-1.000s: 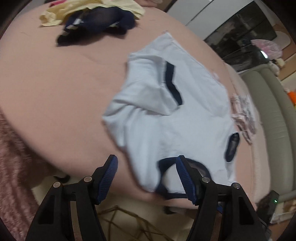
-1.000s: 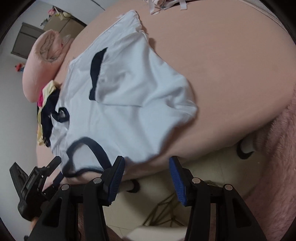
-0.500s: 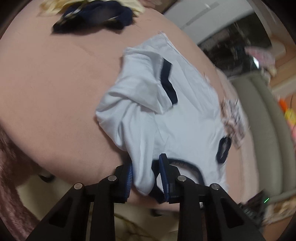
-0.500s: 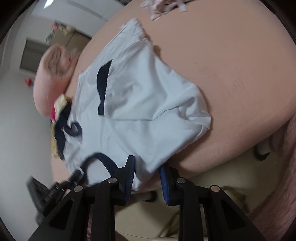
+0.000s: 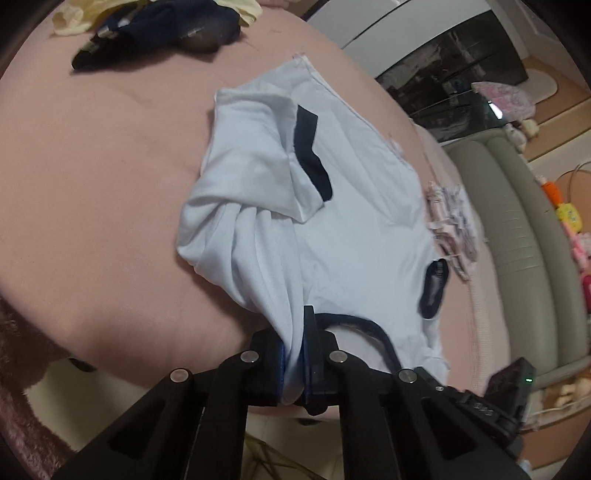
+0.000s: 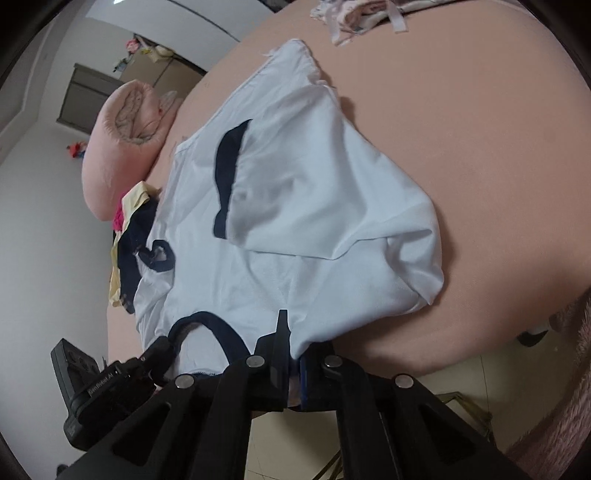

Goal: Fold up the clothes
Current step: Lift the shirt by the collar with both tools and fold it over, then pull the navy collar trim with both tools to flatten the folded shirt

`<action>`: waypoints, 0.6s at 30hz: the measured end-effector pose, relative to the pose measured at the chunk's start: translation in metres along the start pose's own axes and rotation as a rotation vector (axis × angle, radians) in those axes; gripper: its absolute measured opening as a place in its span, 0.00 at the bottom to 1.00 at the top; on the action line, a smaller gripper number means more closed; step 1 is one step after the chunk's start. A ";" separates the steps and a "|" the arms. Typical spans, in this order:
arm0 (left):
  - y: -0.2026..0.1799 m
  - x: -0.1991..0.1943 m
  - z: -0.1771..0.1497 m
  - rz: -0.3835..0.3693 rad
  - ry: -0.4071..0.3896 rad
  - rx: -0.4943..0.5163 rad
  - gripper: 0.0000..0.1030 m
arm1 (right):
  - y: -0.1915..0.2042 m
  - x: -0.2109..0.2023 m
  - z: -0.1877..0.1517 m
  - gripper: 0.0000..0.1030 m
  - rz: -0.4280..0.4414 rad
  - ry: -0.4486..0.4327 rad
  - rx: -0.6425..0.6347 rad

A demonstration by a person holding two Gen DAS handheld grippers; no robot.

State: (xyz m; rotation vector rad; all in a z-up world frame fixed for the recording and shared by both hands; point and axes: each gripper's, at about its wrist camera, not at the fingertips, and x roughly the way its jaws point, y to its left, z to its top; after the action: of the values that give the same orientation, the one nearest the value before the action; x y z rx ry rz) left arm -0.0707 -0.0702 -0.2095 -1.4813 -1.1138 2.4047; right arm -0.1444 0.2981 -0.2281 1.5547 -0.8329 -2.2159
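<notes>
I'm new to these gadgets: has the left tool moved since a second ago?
Yes. The left gripper has slid in to the near edge of the bed, and its jaws are closing on the white shirt beside the dark collar.

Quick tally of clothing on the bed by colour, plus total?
White with navy trim: 1, the T-shirt
Navy: 1, the dark garment
Pale yellow: 1, the yellow garment
Pink patterned: 1, the patterned piece
Total: 4. A magenta scrap shows in the right wrist view; whether it is separate is unclear.

Home bedroom — pink bed [image 5: 92, 177], rolled quilt [image 6: 125, 140], grey sofa [image 5: 517, 221], scattered clothes [image 5: 159, 33].
</notes>
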 end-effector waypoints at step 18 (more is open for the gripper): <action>-0.019 -0.046 -0.028 -0.056 0.044 0.048 0.06 | 0.016 -0.049 -0.023 0.01 0.049 -0.045 -0.112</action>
State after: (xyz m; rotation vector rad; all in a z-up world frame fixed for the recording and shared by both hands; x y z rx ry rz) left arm -0.0295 -0.0619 -0.1712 -1.4611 -1.0661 2.3334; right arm -0.1063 0.3066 -0.1871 1.4228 -0.7381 -2.2296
